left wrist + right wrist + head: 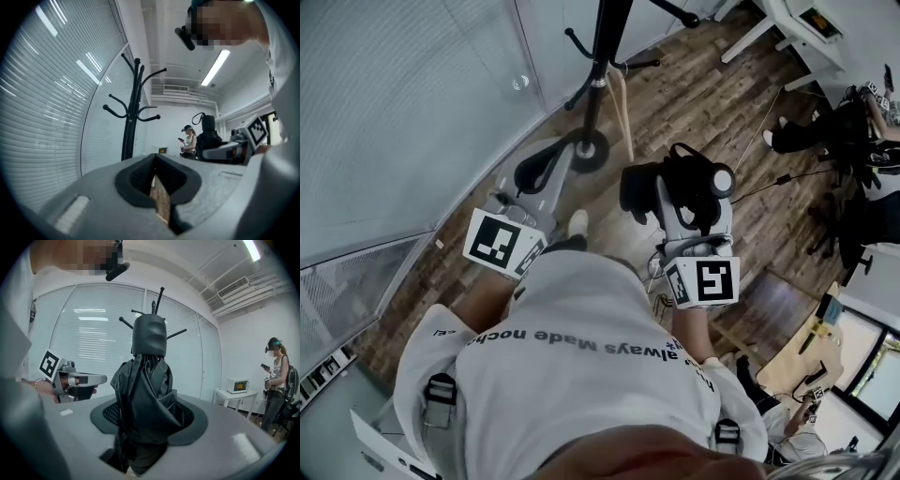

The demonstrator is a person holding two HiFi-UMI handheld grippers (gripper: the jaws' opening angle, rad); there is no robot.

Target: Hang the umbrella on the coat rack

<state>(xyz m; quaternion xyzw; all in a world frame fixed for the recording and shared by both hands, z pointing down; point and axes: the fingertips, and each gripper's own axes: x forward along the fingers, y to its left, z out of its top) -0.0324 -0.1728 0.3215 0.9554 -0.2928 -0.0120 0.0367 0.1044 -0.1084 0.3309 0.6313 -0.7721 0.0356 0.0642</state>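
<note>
A black folded umbrella (147,380) stands upright between the jaws of my right gripper (147,417), which is shut on its bunched fabric. From the head view the umbrella (639,187) sticks out ahead of the right gripper (680,192). The black coat rack (605,47) stands ahead by the glass wall on its round base (591,150). Its hooks (159,296) show behind the umbrella's cap. My left gripper (534,173) is level beside the right one. Its jaws meet at the tips (154,161) with nothing between them, and the rack (133,108) rises just ahead to their left.
A glass wall with blinds (394,112) runs along the left. A pale stick (623,112) leans by the rack. A person with a phone (276,376) stands at the far right near a white table with a microwave (236,386). Desks and chairs (844,131) crowd the right side.
</note>
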